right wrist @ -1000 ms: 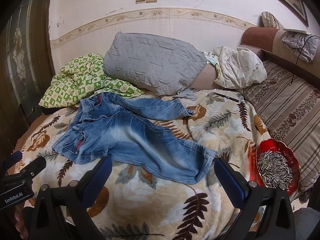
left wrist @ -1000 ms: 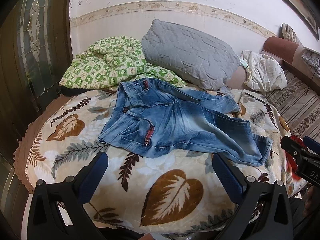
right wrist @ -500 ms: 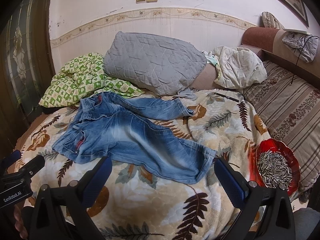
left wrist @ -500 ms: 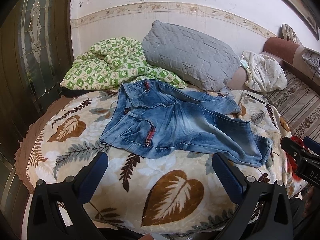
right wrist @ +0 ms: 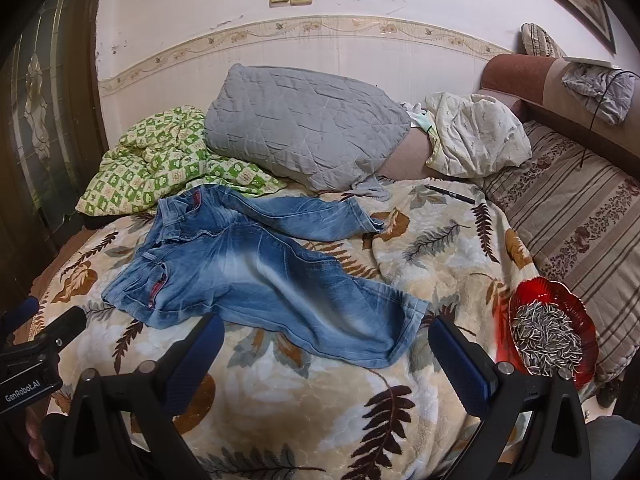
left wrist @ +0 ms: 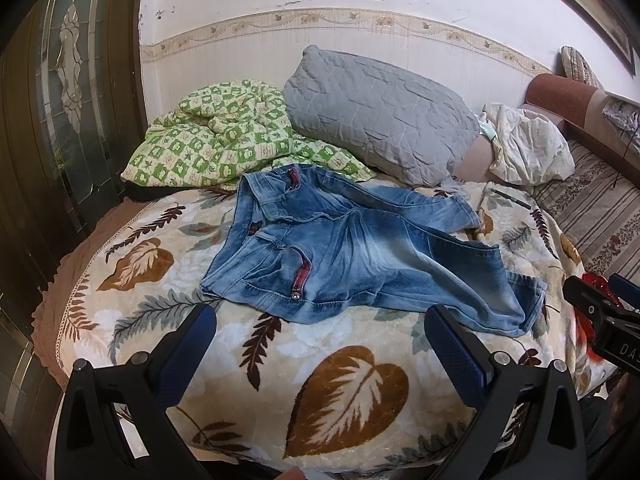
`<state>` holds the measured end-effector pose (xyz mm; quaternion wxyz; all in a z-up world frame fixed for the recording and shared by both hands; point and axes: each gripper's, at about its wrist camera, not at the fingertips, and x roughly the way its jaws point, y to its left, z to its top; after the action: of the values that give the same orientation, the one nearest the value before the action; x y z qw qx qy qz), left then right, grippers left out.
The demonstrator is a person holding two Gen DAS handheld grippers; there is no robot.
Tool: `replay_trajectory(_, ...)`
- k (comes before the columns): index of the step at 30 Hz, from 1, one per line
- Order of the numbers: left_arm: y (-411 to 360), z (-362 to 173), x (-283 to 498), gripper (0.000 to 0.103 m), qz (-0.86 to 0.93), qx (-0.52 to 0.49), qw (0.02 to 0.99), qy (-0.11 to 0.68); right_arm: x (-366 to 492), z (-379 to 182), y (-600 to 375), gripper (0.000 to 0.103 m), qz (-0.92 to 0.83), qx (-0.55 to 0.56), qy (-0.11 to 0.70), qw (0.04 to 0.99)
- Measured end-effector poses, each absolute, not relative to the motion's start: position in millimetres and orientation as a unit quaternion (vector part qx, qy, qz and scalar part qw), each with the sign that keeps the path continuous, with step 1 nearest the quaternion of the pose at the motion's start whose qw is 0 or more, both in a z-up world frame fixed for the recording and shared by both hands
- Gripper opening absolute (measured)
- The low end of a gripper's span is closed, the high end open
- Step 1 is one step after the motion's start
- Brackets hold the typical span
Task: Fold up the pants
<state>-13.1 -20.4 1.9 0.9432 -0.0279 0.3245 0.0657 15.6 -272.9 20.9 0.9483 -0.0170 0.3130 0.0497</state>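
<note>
Faded blue jeans (left wrist: 352, 256) (right wrist: 256, 268) lie unfolded on a leaf-patterned blanket (left wrist: 348, 384) (right wrist: 320, 400), waistband to the left, both legs spread out to the right. My left gripper (left wrist: 320, 316) hovers open above the near edge of the bed, just short of the waistband. My right gripper (right wrist: 326, 326) is open too, held over the lower leg near its hem. Nothing sits between either pair of blue pads. The right gripper also shows at the right edge of the left wrist view, and the left gripper at the left edge of the right wrist view.
A grey pillow (right wrist: 304, 124) and a green checked quilt (left wrist: 224, 140) rest against the back wall. A white bundle (right wrist: 476, 136) lies right of the pillow. A red dish of sunflower seeds (right wrist: 552, 328) stands on the blanket's right edge. A dark pen (right wrist: 450, 194) lies near the striped cushion.
Both grippers have drifted slightly; the view shifts a little, and the jeans have not moved.
</note>
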Motion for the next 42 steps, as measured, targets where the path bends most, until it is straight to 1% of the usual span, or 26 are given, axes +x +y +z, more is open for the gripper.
replay_trajectory(10, -21, 2, -3, 0.103, 0.061, -0.019, 0.944, 0.323, 22, 19, -279, 0.103, 0.048, -0.019, 0.315, 0.948)
replay_trajectory(18, -26, 11, 42, 0.103, 0.044, -0.003, 0.950, 0.310, 63, 25, -285, 0.103, 0.044, -0.031, 0.314, 0.948)
replay_trajectory(22, -25, 7, 78, 0.103, 0.034, -0.012, 0.949, 0.314, 98, 27, -293, 0.103, 0.045, -0.037, 0.320, 0.946)
replay_trajectory(28, -25, -4, 136, 0.103, 0.034, -0.013, 0.949, 0.314, 175, 26, -302, 0.103, 0.081, -0.047, 0.336, 0.937)
replay_trajectory(32, -26, -14, 170, 0.103, 0.034, -0.006, 0.950, 0.311, 227, 14, -303, 0.103, 0.104, -0.046, 0.356, 0.927)
replay_trajectory(37, -26, -26, 193, 0.103, 0.034, -0.007, 0.951, 0.307, 293, -12, -305, 0.102, 0.143, -0.052, 0.379, 0.913)
replay_trajectory(40, -27, -42, 205, 0.103, 0.030, -0.011, 0.946, 0.321, 323, -23, -303, 0.095, 0.148, -0.073, 0.378, 0.911)
replay_trajectory(41, -27, -46, 209, 0.103, 0.029, -0.009, 0.945, 0.326, 334, -29, -301, 0.091, 0.149, -0.086, 0.381, 0.909)
replay_trajectory(42, -29, -50, 212, 0.103, 0.027, -0.007, 0.943, 0.332, 343, -34, -298, 0.090, 0.149, -0.097, 0.388, 0.904)
